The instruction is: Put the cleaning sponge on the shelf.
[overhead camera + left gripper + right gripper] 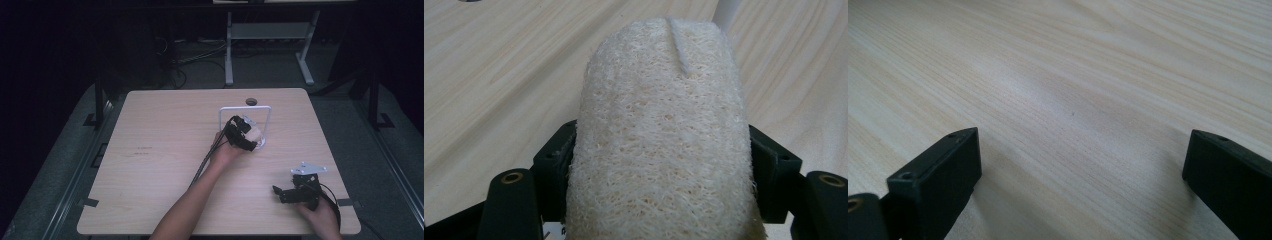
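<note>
A pale, fibrous loofah sponge (659,135) stands between the two black jaws in the left gripper view, pressed on both sides. In the high view my left gripper (250,134) holds that sponge (254,133) at the foot of a white wire stand (245,108) near the table's middle. A white post (726,9) of the stand rises just beyond the sponge. My right gripper (278,193) lies low over the table's front right, its jaws (1083,170) wide apart over bare wood with nothing between them.
The light wooden table (165,150) has a round cable hole (251,101) at its far edge. Cables trail from both grippers toward the person. A white table frame (270,35) and floor cables lie beyond the table in the dark.
</note>
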Available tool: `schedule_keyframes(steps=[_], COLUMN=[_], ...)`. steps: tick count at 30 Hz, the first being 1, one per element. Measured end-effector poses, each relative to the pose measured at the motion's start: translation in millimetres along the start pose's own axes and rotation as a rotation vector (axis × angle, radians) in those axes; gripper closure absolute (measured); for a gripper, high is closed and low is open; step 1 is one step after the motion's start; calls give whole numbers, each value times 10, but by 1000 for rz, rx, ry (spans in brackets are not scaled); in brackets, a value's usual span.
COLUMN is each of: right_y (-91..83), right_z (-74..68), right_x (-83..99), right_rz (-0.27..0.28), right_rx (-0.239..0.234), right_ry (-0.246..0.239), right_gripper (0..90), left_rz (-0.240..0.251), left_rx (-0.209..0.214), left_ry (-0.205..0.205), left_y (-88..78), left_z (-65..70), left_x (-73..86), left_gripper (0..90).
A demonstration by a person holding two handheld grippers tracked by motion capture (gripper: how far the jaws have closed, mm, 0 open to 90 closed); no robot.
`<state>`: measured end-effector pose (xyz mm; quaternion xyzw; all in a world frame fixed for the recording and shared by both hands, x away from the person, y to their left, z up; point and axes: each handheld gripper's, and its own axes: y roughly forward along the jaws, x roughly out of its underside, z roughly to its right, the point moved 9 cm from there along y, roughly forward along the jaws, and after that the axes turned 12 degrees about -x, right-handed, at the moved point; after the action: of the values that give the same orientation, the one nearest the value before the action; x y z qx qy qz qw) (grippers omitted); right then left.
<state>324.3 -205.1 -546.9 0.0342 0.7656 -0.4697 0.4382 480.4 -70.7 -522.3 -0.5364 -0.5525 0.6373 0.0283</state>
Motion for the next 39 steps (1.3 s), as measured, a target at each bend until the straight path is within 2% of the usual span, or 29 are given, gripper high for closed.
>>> schedule_keyframes(steps=[14,20,34,39], right_y=[0,2,2,0], right_z=[-2,-4,-10,-11], right_x=[1,0,0,2], right_rz=[-1,1,2,0], right_rx=[-2,-3,-7,-5], right_ry=[-1,-1,2,4], right_gripper=[21,20,20,21], left_rz=[9,38,116,142], left_rx=[-22,-34,-60,-47], left_ry=[-5,15,8,3], left_y=[-29,-129,-419,-557], left_z=[-14,-3,0,3], left_x=[-26,-85,-199,-197], left_gripper=[247,240,248,308])
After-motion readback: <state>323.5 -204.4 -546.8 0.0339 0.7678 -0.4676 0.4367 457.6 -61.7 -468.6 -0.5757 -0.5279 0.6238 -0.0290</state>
